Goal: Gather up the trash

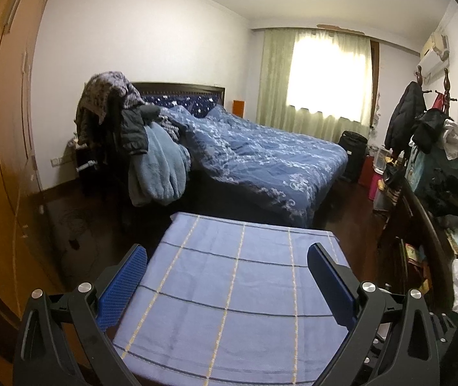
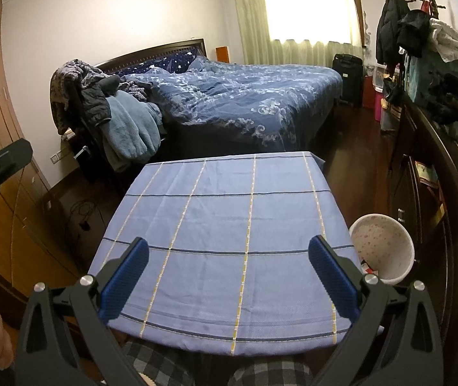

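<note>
Both tongs, our left tongs (image 1: 227, 268) and right tongs (image 2: 229, 262), hover with jaws spread wide and gripping nothing over the tabletop (image 2: 222, 218), which is draped in a blue checked cloth. Just beside its right edge, low on the floor, we see a white bin (image 2: 381, 247) with a speckled inside and some scraps of trash at its bottom. Beyond the far edge stands a bed (image 1: 261, 154) with a blue quilt.
</note>
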Motion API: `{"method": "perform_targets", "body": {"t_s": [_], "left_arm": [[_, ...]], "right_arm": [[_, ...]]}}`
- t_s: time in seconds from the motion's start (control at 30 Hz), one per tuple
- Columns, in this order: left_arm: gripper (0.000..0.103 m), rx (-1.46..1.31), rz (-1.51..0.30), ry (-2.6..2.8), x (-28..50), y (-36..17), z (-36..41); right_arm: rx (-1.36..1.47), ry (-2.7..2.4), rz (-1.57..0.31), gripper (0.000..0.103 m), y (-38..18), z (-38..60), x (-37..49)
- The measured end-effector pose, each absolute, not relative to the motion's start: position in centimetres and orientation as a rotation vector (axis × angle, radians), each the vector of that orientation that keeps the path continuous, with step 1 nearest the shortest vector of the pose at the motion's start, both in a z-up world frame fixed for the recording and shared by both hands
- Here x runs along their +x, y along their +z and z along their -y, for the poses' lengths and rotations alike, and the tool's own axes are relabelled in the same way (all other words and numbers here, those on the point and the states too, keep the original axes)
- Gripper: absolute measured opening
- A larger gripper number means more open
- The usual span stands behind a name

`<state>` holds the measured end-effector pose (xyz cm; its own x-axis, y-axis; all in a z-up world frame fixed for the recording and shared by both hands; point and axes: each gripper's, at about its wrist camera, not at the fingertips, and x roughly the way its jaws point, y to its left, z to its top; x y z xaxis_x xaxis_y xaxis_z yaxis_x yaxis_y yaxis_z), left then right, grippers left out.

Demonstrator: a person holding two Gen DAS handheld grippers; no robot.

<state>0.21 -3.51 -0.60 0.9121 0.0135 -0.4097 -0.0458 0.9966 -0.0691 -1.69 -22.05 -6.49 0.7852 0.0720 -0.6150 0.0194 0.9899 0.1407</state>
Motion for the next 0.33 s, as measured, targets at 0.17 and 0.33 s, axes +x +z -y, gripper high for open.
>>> {"method": "perform_targets", "body": {"t_s": [0.17,0.33], "left_arm": [[0.099,-0.082,-0.423,0.003,0.08,-0.21,3.68],[0.099,-0.087,-0.437,-0.004,0.47,-0.02,4.05]], "right_arm": [[0.149,0.024,-0.677,0.100,-6.57,22.04,-1.44],[0.150,0.023,-0.678,0.100,-6.27,22.05,-0.80]]}}
